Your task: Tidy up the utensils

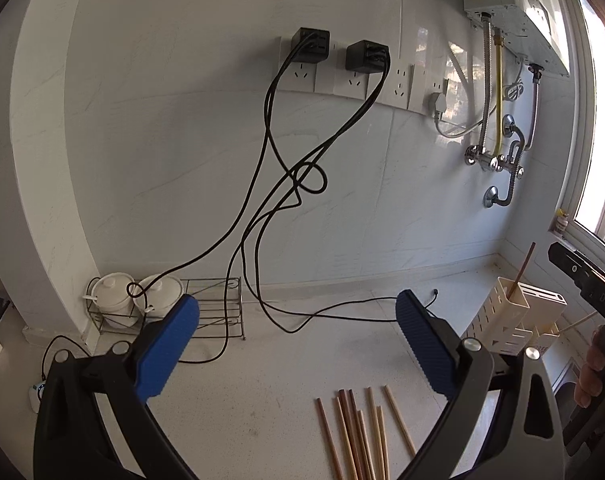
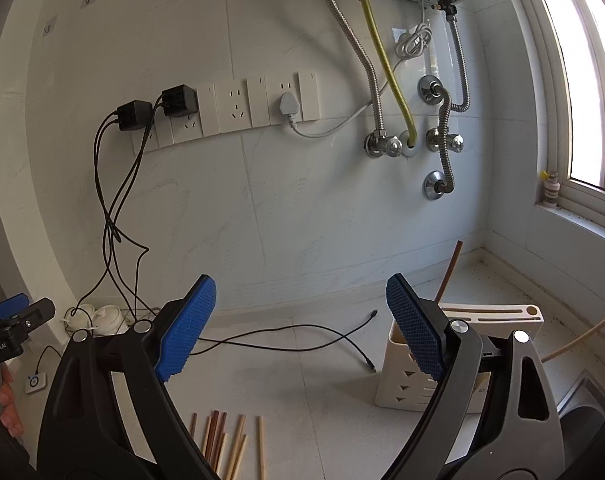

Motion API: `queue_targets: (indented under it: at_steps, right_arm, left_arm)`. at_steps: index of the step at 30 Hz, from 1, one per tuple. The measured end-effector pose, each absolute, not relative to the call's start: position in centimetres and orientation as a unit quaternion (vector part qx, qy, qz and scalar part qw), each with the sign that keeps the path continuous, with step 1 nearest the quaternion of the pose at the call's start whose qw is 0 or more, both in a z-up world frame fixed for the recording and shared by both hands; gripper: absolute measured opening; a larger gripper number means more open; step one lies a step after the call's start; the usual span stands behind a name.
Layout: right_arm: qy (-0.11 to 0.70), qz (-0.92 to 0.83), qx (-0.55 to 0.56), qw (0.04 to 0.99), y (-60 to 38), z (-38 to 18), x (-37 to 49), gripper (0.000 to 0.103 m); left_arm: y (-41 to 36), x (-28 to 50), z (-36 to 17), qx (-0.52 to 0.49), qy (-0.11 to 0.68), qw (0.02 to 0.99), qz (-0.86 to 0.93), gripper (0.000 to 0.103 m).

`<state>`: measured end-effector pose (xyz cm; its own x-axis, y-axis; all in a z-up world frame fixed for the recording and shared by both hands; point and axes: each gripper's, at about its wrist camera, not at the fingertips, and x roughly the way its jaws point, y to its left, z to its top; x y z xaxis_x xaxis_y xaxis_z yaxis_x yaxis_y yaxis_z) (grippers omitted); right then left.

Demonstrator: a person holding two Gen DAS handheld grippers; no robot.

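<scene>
Fingers of both grippers stand wide and empty above the loose wooden chopsticks on the pale worktop, so a pickup seemingly comes next, then the cream slotted holder far right.

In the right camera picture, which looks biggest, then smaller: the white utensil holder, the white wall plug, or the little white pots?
1. utensil holder, though it sits nearest the camera
2. white pots and wall plug look alike in size; unsure

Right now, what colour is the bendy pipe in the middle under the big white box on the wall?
Yellow; it shows best in the right wrist view.
</scene>
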<state>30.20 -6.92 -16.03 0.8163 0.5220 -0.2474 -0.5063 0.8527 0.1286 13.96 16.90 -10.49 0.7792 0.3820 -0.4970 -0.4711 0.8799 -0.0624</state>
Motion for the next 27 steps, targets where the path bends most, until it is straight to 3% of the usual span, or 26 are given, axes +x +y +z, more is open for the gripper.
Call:
queue_targets:
  at_steps: [17,19,27]
  right_arm:
    - [0.249,0.300,0.014,0.921,-4.7,-21.7,31.2,0.076]
    - [0.279,0.309,0.012,0.909,-4.2,-22.8,31.6,0.071]
    - [0.380,0.313,0.001,0.870,-3.2,-27.3,32.7,0.059]
  left_arm:
    - [17.7,14.0,-18.2,-0.182,0.382,0.880,0.216,0.094]
    - [17.6,14.2,-19.1,-0.191,0.398,0.873,0.209,0.089]
    - [16.8,15.2,-23.7,-0.223,0.476,0.830,0.187,0.089]
